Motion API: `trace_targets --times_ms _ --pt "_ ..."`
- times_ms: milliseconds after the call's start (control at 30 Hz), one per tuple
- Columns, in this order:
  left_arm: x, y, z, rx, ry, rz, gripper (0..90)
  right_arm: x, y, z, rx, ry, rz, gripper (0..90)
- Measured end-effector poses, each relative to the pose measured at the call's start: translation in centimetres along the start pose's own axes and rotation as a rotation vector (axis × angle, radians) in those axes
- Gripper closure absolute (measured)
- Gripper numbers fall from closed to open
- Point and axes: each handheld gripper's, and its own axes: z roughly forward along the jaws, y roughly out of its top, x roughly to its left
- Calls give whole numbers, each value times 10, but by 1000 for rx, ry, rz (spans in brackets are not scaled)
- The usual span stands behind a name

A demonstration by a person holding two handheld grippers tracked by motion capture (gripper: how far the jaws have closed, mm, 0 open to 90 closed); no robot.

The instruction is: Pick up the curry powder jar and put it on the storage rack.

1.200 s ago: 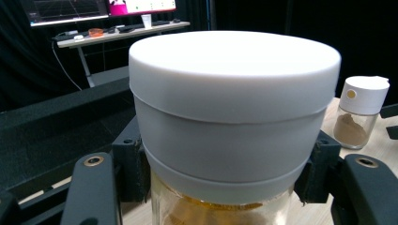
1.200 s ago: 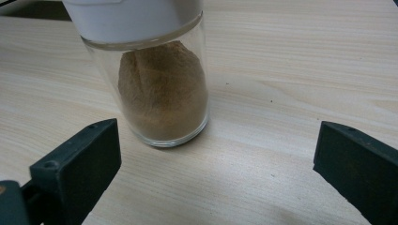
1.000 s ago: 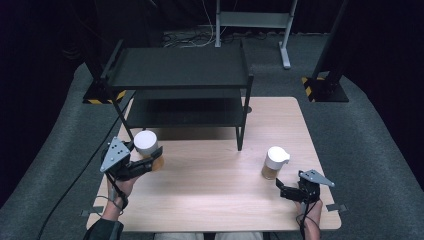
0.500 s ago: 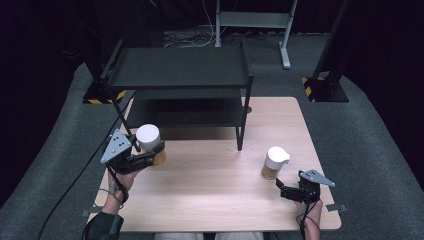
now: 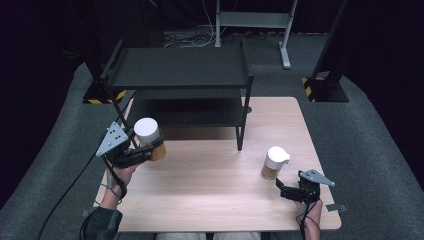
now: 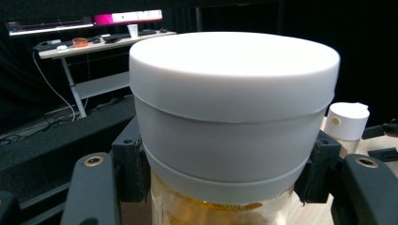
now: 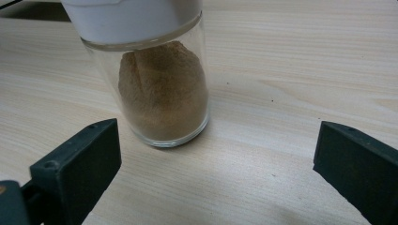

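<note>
A jar with a wide white lid [image 5: 146, 130] and amber contents [image 6: 225, 213] hangs above the table's left side, and my left gripper [image 5: 150, 149] is shut on its glass body just under the lid [image 6: 234, 93]. A second glass jar of brown powder [image 7: 162, 96] with a white cap [image 5: 276, 156] stands upright on the table at the right. My right gripper [image 5: 281, 189] rests open just in front of it, with its two jaws wide apart and the jar a little beyond them.
A black two-level shelf rack [image 5: 180, 67] stands at the back of the wooden table [image 5: 210, 185], its front right leg [image 5: 240, 135] close to the middle. Grey carpet surrounds the table. A cable [image 5: 65, 190] trails from the left gripper off the table's left edge.
My left gripper has lifted the white-lidded jar off the table and carried it slightly toward the rack. The right gripper and the powder jar have not moved.
</note>
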Motion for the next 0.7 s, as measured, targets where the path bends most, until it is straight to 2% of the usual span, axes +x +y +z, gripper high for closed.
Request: trace_targets --times_ms 700 --pt "13 26 4 -7 -29 3 353 -2 0 0 -2 7 3 3"
